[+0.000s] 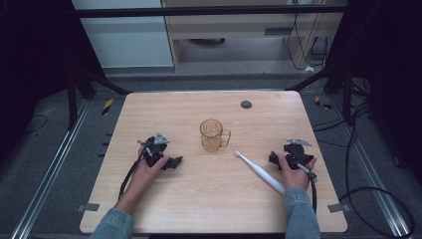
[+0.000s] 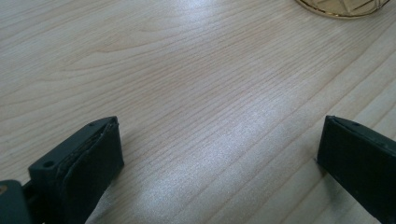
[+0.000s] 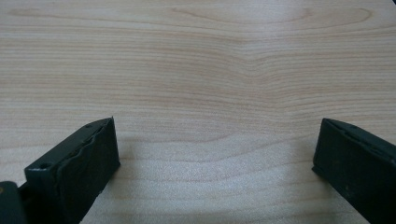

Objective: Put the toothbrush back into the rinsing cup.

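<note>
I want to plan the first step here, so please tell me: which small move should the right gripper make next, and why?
Probably turn the right gripper toward the white toothbrush and bring its open jaws over the handle. The toothbrush lies flat on the table just beside that gripper, untouched, and the amber mug stands upright close to its head. In the right gripper view the jaws stand wide apart over bare wood.

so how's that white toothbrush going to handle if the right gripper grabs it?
The toothbrush looks rigid, so it likely won't flop. Its smooth rounded handle may slip or roll between the open jaws of the right gripper. It lies flat on the table, so a low pinch seems needed.
</note>
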The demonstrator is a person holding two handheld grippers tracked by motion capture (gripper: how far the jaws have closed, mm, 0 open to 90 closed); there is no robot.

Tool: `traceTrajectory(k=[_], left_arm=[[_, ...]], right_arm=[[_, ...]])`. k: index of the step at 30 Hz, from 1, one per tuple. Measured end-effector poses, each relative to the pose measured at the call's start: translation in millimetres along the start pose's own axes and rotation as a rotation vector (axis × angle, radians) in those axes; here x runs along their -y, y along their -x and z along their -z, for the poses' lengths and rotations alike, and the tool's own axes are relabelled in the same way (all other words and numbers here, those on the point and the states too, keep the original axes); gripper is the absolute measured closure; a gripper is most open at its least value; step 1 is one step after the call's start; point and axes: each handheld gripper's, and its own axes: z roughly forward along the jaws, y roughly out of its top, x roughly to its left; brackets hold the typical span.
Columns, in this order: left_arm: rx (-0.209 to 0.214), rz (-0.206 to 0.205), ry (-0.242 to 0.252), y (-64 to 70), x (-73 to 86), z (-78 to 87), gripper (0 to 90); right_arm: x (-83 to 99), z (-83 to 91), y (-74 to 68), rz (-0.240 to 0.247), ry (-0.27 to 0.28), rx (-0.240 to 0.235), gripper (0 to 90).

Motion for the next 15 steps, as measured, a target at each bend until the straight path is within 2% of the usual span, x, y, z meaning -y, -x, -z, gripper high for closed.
traceTrajectory(k=[3,4,7,8,10,12,13,14,15], left_arm=[[0.0,0.0,0.0,0.0,0.0,0.0,0.0],[0.001,-0.001,0.0,-0.1,0.0,0.0,0.0],[0.0,0.0,0.001,0.0,0.0,0.0,0.0],[0.0,-0.001,0.0,-0.1,0.0,0.0,0.0],[0.001,-0.001,-0.001,-0.1,0.0,0.0,0.0],[0.0,-0.001,0.0,-0.1,0.0,0.0,0.0],[0.0,0.0,0.0,0.0,0.0,0.0,0.0],[0.0,0.0,0.0,0.0,0.0,0.0,0.0],[0.0,-0.001,0.0,-0.1,0.0,0.0,0.0]], right_arm=[[0.0,0.2,1.8,0.016,-0.001,-0.016,0.7],[-0.6,1.1,3.8,0.039,0.0,-0.035,4.9],[-1.6,5.1,6.3,0.06,0.016,-0.028,6.4],[-3.6,13.4,9.1,0.066,0.035,-0.048,7.7],[-4.7,18.3,10.0,0.074,0.043,-0.059,8.1],[-6.4,28.5,12.0,0.1,0.049,-0.08,10.6],[-6.9,33.7,12.5,0.106,0.049,-0.098,12.1],[-7.6,43.9,12.4,0.135,0.049,-0.127,13.6],[-7.6,43.9,12.4,0.135,0.049,-0.127,13.6]])
